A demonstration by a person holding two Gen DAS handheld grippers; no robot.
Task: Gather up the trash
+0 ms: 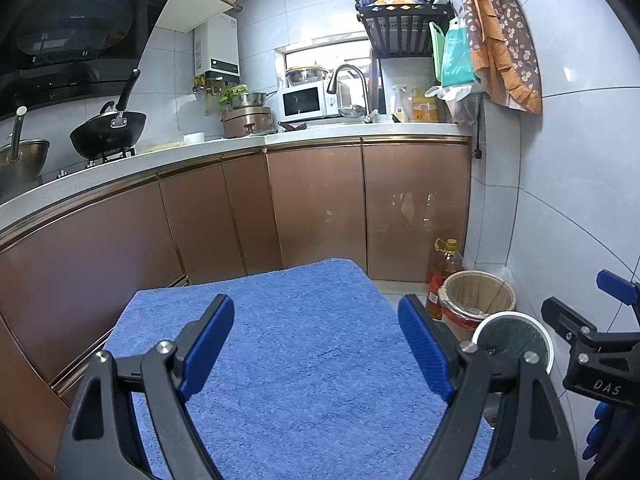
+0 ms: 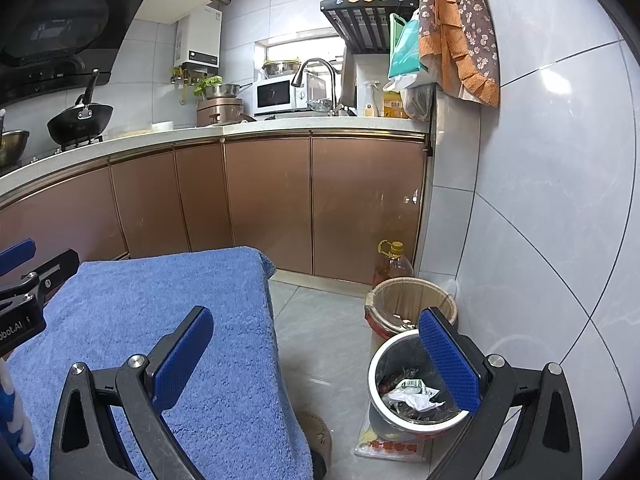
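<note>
A white-rimmed trash bin [image 2: 404, 390] with a dark liner stands on the floor to the right of a table covered by a blue towel [image 2: 160, 340]. Crumpled white paper and wrappers [image 2: 412, 394] lie inside it. In the left wrist view the same trash bin [image 1: 514, 340] peeks out past the towel [image 1: 304, 360]. My left gripper [image 1: 316, 344] hovers open over the towel with nothing between its fingers. My right gripper [image 2: 316, 360] is open too, its right finger above the bin, its left finger above the towel's edge. No loose trash shows on the towel.
A second, wooden-looking bin [image 2: 410, 304] and a bottle of oil [image 2: 394, 262] stand behind the trash bin in the corner by the tiled wall. Brown cabinets [image 2: 268, 200] under a white counter run along the back. A wok [image 1: 108, 130] sits on the stove.
</note>
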